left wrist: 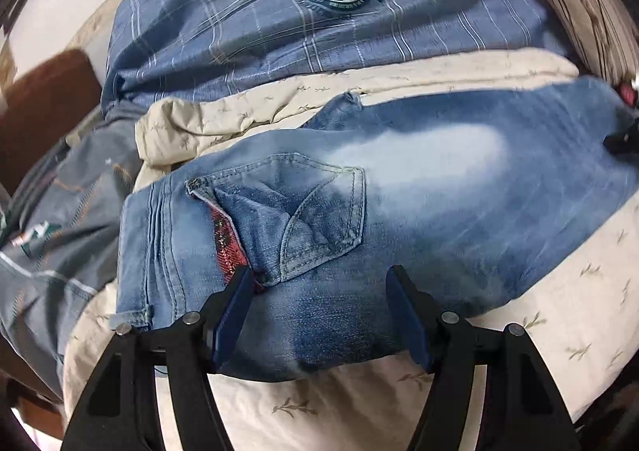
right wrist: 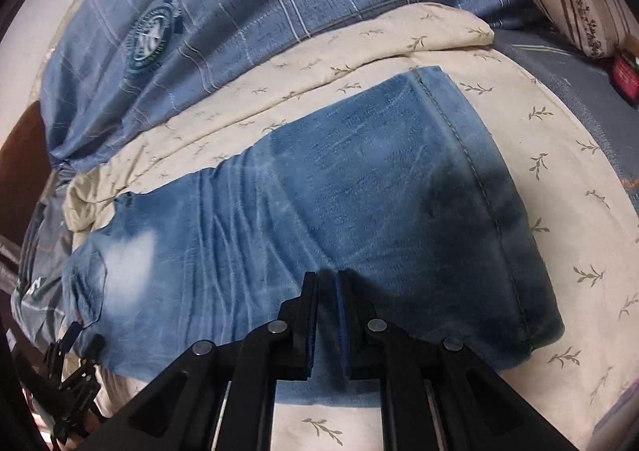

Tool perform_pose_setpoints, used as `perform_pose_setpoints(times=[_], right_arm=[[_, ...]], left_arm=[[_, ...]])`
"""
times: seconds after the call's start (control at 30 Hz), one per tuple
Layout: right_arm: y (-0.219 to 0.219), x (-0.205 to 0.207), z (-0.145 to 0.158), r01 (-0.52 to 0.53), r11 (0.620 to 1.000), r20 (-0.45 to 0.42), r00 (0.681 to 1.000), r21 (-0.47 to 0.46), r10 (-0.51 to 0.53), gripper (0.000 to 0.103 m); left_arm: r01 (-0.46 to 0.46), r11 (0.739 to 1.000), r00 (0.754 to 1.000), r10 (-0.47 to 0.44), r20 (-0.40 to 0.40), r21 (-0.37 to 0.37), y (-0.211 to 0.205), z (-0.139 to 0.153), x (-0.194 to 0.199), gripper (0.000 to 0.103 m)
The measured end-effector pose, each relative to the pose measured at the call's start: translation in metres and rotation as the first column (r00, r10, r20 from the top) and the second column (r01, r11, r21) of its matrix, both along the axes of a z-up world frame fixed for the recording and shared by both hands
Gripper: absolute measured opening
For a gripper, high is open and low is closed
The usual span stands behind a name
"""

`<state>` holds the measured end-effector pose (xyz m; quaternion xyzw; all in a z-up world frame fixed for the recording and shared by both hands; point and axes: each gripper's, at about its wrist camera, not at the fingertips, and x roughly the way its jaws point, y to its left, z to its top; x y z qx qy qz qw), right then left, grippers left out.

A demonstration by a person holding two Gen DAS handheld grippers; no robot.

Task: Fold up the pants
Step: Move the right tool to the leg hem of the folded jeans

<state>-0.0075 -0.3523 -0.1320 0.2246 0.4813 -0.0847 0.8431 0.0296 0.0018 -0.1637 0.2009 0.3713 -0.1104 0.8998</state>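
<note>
Faded blue jeans (left wrist: 399, 191) lie flat on a cream leaf-print sheet (left wrist: 559, 291). The left wrist view shows the waist end, with a back pocket (left wrist: 315, 219) and a red plaid lining. My left gripper (left wrist: 319, 279) is open, its jaws wide apart over the near edge of the jeans below the pocket. In the right wrist view the jeans (right wrist: 339, 187) run to a stitched hem (right wrist: 471, 155) at the right. My right gripper (right wrist: 327, 279) sits at the near edge of the leg with its jaws nearly together; whether denim is pinched between them is hidden.
A blue plaid quilt (left wrist: 319, 19) with a round badge is bunched behind the jeans. Grey clothing (left wrist: 60, 211) lies at the left. A floral pillow (right wrist: 579, 3) and a red box (right wrist: 625, 75) sit at the far right. The left gripper shows at lower left in the right wrist view (right wrist: 76, 363).
</note>
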Motion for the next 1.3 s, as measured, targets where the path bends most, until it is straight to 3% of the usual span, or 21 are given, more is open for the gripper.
perform_pose_setpoints(times=[0.07, 0.23, 0.3, 0.4, 0.5, 0.57, 0.67, 0.7, 0.73, 0.77, 0.87, 0.97, 1.3], right_arm=[[0.003, -0.009, -0.002, -0.026, 1.000, 0.005, 1.000, 0.000, 0.026, 0.011], [-0.006, -0.036, 0.004, -0.034, 0.998, 0.036, 0.999, 0.051, 0.032, 0.011], [-0.011, -0.050, 0.018, -0.023, 0.999, 0.101, 0.995, 0.029, 0.020, 0.011], [-0.031, -0.078, 0.034, -0.012, 0.994, 0.225, 0.974, 0.106, -0.012, 0.012], [-0.047, -0.093, 0.034, 0.027, 0.984, 0.248, 0.966, 0.177, -0.071, 0.022], [-0.052, -0.098, 0.031, 0.047, 0.976, 0.243, 0.965, 0.212, -0.099, 0.036], [-0.053, -0.105, 0.030, 0.053, 0.966, 0.253, 0.960, 0.254, -0.119, 0.040], [-0.052, -0.107, 0.031, 0.042, 0.961, 0.263, 0.958, 0.272, -0.117, 0.046], [-0.049, -0.111, 0.032, 0.038, 0.959, 0.280, 0.953, 0.279, -0.119, 0.059], [-0.048, -0.115, 0.035, 0.040, 0.960, 0.293, 0.948, 0.276, -0.124, 0.062], [-0.038, -0.117, 0.036, 0.024, 0.960, 0.312, 0.943, 0.279, -0.114, 0.062], [-0.038, -0.121, 0.026, 0.027, 0.940, 0.299, 0.945, 0.339, -0.135, 0.062], [-0.042, -0.115, 0.008, 0.059, 0.894, 0.262, 0.946, 0.444, -0.192, 0.062]], left_arm=[[0.001, 1.000, 1.000, -0.001, 0.002, -0.007, 0.002, 0.001, 0.002, 0.070], [-0.016, 0.992, 0.999, 0.010, -0.040, -0.127, 0.011, 0.007, 0.002, 0.077], [-0.016, 0.985, 1.000, 0.014, -0.015, -0.170, 0.013, 0.015, -0.003, 0.077], [-0.005, 0.982, 1.000, 0.010, 0.024, -0.188, 0.007, 0.026, -0.012, 0.077], [0.011, 0.989, 0.999, -0.004, 0.046, -0.150, -0.014, 0.033, -0.022, 0.081], [0.009, 0.987, 0.999, -0.003, 0.034, -0.160, -0.028, 0.038, -0.026, 0.087], [0.014, 0.982, 1.000, -0.013, 0.010, -0.187, -0.054, 0.047, -0.029, 0.087], [0.014, 0.983, 1.000, -0.012, 0.008, -0.183, -0.063, 0.052, -0.029, 0.088], [0.015, 0.983, 1.000, -0.013, 0.010, -0.181, -0.068, 0.055, -0.030, 0.088], [0.017, 0.984, 1.000, -0.014, 0.016, -0.179, -0.074, 0.059, -0.032, 0.088], [0.027, 0.984, 0.999, -0.020, 0.037, -0.174, -0.087, 0.070, -0.038, 0.088], [0.034, 0.983, 0.998, -0.025, 0.049, -0.180, -0.095, 0.077, -0.042, 0.088], [0.030, 0.984, 0.999, -0.023, 0.042, -0.175, -0.103, 0.075, -0.041, 0.088]])
